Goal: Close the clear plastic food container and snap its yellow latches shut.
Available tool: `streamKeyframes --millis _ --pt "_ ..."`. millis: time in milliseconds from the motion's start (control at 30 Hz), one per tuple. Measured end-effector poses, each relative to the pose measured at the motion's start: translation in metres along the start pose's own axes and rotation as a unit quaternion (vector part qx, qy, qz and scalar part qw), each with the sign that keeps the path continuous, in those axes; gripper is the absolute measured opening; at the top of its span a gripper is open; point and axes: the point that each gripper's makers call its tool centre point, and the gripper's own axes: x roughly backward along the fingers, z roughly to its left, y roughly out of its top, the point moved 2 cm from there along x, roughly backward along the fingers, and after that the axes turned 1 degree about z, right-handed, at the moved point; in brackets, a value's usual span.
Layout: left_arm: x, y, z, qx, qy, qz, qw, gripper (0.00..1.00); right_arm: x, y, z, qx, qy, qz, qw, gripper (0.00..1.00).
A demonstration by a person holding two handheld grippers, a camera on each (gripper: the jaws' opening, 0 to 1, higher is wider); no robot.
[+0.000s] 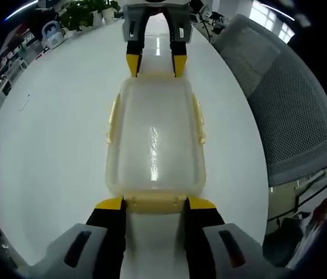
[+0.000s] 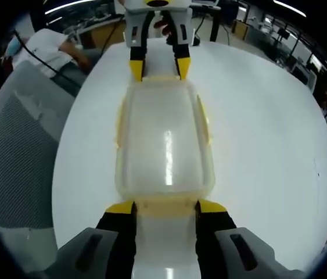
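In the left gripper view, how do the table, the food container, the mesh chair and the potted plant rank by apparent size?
1. table
2. mesh chair
3. food container
4. potted plant, though its distance shrinks it.

A white tabletop (image 1: 58, 151) lies bare on both long sides of the clear container (image 1: 154, 145). A gripper stands at each short end: left gripper (image 1: 154, 204), right gripper (image 1: 155, 61). A mesh chair (image 1: 291, 116) crowds one table edge.

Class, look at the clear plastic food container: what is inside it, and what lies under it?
The container looks empty through its closed, cloudy lid; glare hides part of the inside. It rests on the white table. The tabletop directly beneath it cannot be seen clearly.
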Motion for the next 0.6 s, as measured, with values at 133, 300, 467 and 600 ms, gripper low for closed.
streamKeyframes --millis 133,300,467,600 --pt "0.0 0.001 -0.001 -0.003 0.001 0.003 1.0 0.38 0.002 0.001 0.002 0.006 -0.001 0.003 1.0 0.38" --pt "0.0 0.002 -0.002 -0.002 0.002 0.003 1.0 0.38 0.003 -0.001 0.002 0.002 0.001 0.003 1.0 0.38" --pt "0.006 0.005 0.0 -0.005 0.006 0.001 1.0 0.38 0.009 0.0 0.001 0.002 -0.001 -0.002 1.0 0.38" --pt "0.011 0.009 -0.001 -0.007 0.007 -0.002 0.9999 0.38 0.014 0.0 0.002 0.001 -0.001 -0.005 1.0 0.38"
